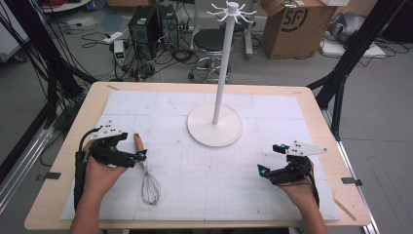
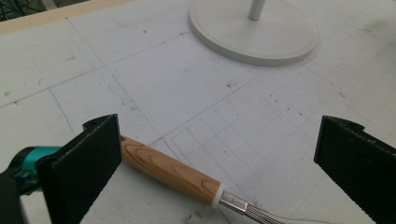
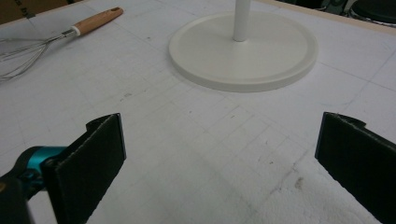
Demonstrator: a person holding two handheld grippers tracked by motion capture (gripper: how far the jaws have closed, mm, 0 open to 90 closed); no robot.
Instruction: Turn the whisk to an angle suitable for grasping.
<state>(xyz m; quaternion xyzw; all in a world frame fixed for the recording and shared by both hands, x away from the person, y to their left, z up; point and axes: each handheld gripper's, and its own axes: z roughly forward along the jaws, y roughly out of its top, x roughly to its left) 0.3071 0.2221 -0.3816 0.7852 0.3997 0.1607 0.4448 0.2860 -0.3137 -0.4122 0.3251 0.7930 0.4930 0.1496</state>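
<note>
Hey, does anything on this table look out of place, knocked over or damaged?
Nothing stands out. The whisk lies flat on the white mat, its wooden handle by the open left gripper. The hook stand is upright. The mat only shows small scuffs.

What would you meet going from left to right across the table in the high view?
Left gripper → whisk → stand → right gripper.

Right hand-held gripper (image 3: 224, 163) spread wide over the counter (image 3: 196, 154)
Stand base (image 3: 275, 51) at twelve o'clock; whisk (image 3: 56, 39) at ten, well apart.
</note>
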